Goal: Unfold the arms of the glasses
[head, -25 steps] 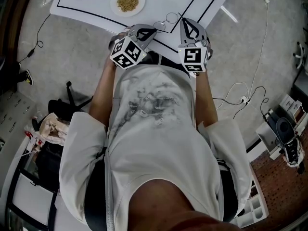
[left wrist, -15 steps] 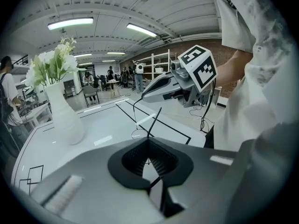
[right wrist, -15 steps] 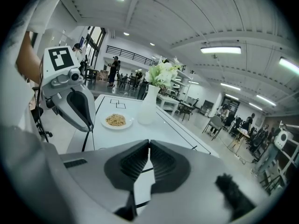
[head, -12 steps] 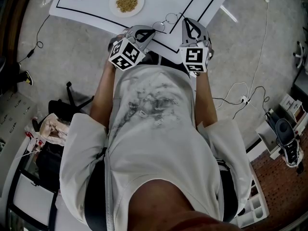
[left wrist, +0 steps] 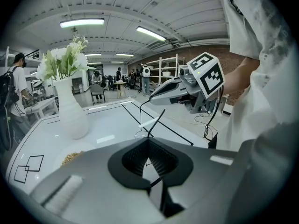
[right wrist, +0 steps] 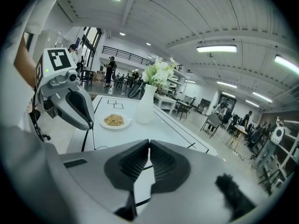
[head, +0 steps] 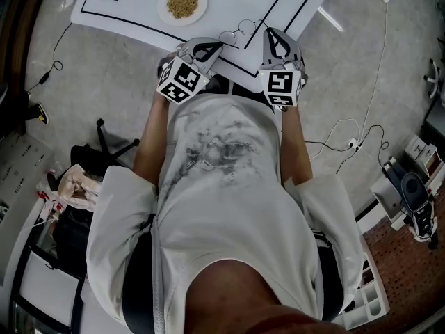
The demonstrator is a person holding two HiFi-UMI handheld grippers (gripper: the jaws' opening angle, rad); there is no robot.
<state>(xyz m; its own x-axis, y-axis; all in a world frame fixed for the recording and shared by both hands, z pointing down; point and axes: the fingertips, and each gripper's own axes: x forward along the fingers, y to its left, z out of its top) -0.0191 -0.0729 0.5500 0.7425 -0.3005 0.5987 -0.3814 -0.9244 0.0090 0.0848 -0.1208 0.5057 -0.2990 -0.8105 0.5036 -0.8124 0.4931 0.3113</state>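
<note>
Only the left gripper (head: pixel 219 45) has rolled slightly. It and the right gripper (head: pixel 270 33) each seem to pinch an arm of the glasses (head: pixel 239 30) at twelve o'clock; unfolding looks unfinished.

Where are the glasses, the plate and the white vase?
glasses (head: pixel 247 26): head view, on a round lens.
plate (head: pixel 165 7): head view, on its left rim.
white vase (left wrist: pixel 72 113): left gripper view, on its belly.

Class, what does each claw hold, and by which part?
Left claw: thin black round-lensed wire glasses, clamped on one arm. Right claw: shut, seemingly pinching the other arm's tip.
</note>
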